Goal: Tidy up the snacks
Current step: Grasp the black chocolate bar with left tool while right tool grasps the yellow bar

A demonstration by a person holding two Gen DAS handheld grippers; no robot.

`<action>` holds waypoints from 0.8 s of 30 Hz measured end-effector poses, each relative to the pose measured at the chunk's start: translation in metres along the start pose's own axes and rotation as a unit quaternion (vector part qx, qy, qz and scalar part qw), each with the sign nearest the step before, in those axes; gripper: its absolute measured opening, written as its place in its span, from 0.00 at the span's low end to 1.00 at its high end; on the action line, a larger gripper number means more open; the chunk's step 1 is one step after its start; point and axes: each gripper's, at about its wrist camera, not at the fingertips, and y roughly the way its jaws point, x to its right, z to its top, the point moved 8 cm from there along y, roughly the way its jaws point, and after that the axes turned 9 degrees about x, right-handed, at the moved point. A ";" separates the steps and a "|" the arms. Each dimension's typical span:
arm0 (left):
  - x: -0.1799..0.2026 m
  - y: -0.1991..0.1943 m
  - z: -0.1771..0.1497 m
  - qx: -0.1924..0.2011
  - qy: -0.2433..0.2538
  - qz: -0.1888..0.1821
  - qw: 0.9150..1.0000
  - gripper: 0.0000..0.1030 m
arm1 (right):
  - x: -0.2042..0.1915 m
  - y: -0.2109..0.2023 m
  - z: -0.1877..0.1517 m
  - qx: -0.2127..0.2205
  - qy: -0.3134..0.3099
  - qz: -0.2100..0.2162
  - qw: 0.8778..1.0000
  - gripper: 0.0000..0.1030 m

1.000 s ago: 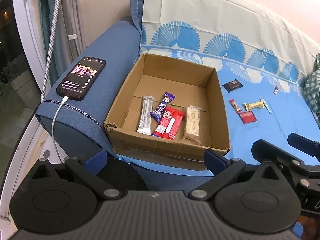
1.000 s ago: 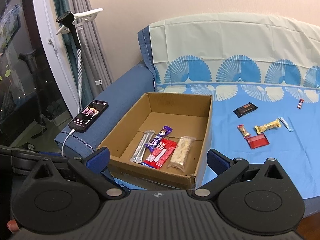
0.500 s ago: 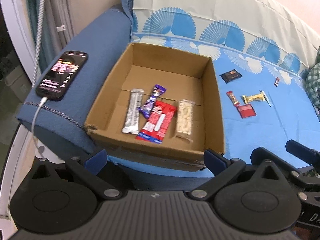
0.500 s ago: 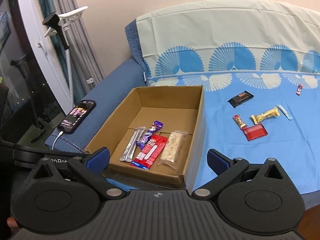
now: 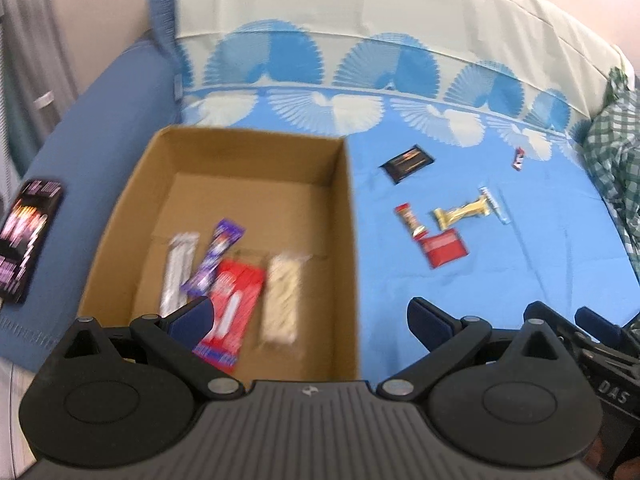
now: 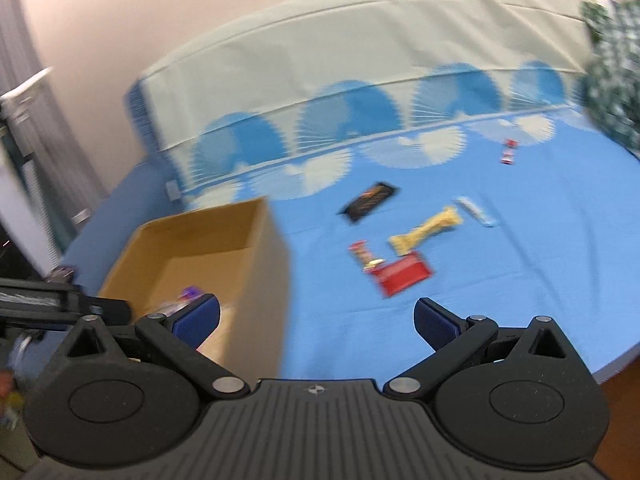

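A plain peach-pink wall (image 6: 168, 20) rises behind a blue fabric sofa (image 5: 100, 120). Over the sofa's back and seat lies a smooth cover sheet (image 5: 400, 32), pale cream above and bright blue below, printed with blue and white fan shapes. A green-and-white checked cloth (image 5: 612, 152) is bunched at the right end. Grey curtains (image 6: 48, 128) hang at the left, beside a white frame. Light is even and soft; both views are motion-blurred.

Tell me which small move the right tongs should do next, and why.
Probably move forward and down toward the red packet on the blue sheet. The right tongs are open and empty, the packet lies nearest ahead of them, and four snacks already lie in the box.
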 end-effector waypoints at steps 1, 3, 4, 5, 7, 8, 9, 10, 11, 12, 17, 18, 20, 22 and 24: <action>0.011 0.010 0.009 0.001 0.007 -0.004 1.000 1.00 | 0.013 0.009 0.003 0.002 0.005 -0.013 1.000 0.99; 0.029 0.029 0.024 0.002 0.021 -0.009 1.000 1.00 | 0.038 0.028 0.008 0.004 0.013 -0.035 0.999 0.99; 0.040 0.040 0.032 0.001 0.028 -0.012 1.000 1.00 | 0.049 0.039 0.011 0.002 0.020 -0.045 0.999 0.99; 0.051 0.053 0.040 0.001 0.035 -0.017 0.999 1.00 | 0.061 0.051 0.012 -0.002 0.030 -0.052 0.998 0.99; 0.074 0.079 0.056 -0.003 0.051 -0.025 0.998 1.00 | 0.083 0.076 0.016 -0.010 0.053 -0.068 0.996 0.99; 0.086 0.093 0.063 -0.004 0.058 -0.030 0.998 1.00 | 0.093 0.089 0.017 -0.015 0.063 -0.074 0.995 0.99; 0.097 0.108 0.070 -0.003 0.066 -0.034 0.997 1.00 | 0.105 0.104 0.017 -0.021 0.072 -0.083 0.994 0.99; 0.108 0.124 0.078 -0.004 0.074 -0.035 0.997 1.00 | 0.114 0.117 0.017 -0.023 0.080 -0.091 0.992 0.99; 0.117 0.142 0.085 -0.006 0.081 -0.034 0.996 1.00 | 0.122 0.132 0.017 -0.029 0.086 -0.099 0.991 0.99; 0.126 0.160 0.092 -0.008 0.087 -0.035 0.996 1.00 | 0.130 0.145 0.017 -0.035 0.092 -0.106 0.990 0.99; 0.157 0.261 0.116 -0.030 0.108 -0.020 0.994 1.00 | 0.164 0.210 0.018 -0.049 0.110 -0.120 0.985 0.99; 0.161 0.281 0.119 -0.035 0.113 -0.014 0.993 1.00 | 0.169 0.223 0.018 -0.054 0.109 -0.122 0.985 0.99; 0.165 0.318 0.122 -0.045 0.117 -0.010 0.992 1.00 | 0.175 0.249 0.017 -0.061 0.110 -0.114 0.986 0.99; 0.167 0.351 0.123 -0.060 0.111 -0.012 0.992 1.00 | 0.179 0.275 0.017 -0.075 0.110 -0.106 0.986 0.99; 0.170 0.378 0.124 -0.070 0.100 -0.019 0.992 1.00 | 0.178 0.298 0.018 -0.082 0.098 -0.090 0.988 0.99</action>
